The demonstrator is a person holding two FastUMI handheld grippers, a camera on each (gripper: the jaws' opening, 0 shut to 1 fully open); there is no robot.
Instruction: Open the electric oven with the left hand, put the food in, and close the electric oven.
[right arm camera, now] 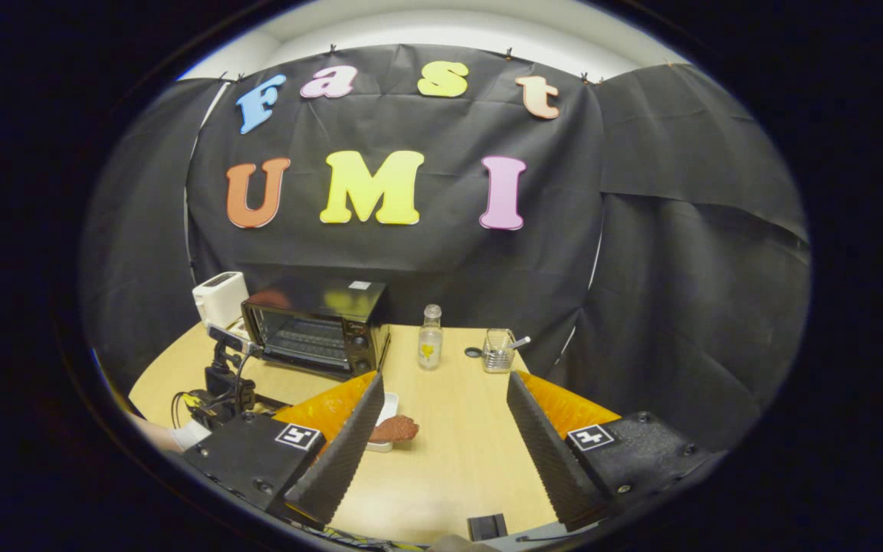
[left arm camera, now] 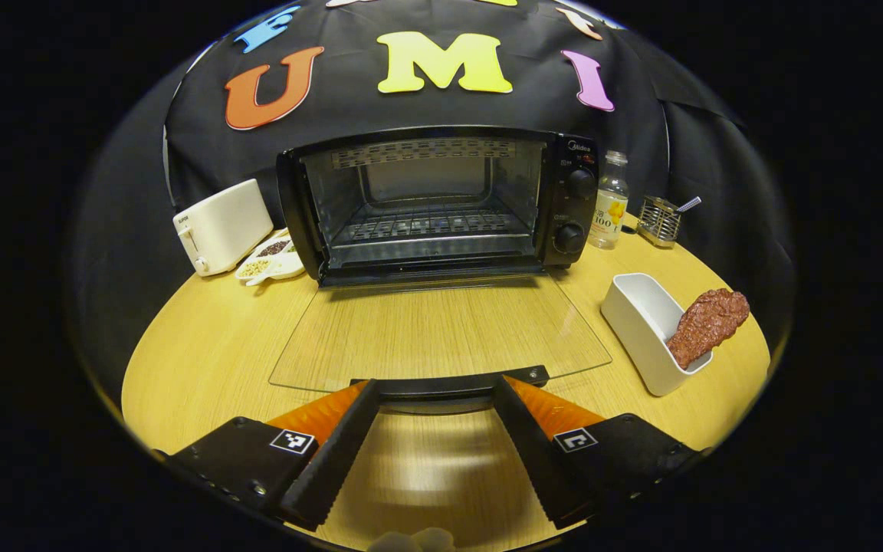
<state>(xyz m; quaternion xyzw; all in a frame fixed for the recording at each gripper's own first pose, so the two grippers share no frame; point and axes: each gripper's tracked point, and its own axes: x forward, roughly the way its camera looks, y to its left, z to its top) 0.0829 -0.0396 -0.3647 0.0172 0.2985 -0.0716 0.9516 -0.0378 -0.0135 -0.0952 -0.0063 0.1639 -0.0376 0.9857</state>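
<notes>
Now the oven (left arm camera: 441, 203) is sitting wide open, its glass door (left arm camera: 441, 333) lying flat over the table (left arm camera: 204, 345), and the left gripper (left arm camera: 435, 399) is hovering at the door handle (left arm camera: 449, 381) with fingers spread, clamping nothing. The right gripper (right arm camera: 441, 406) is hanging high, spread wide and empty. The food (left arm camera: 707, 324) is waiting on the white tray (left arm camera: 645, 322), right of the door. Best bet: right hand grips the meat mid-length, clearing the door's edge.
</notes>
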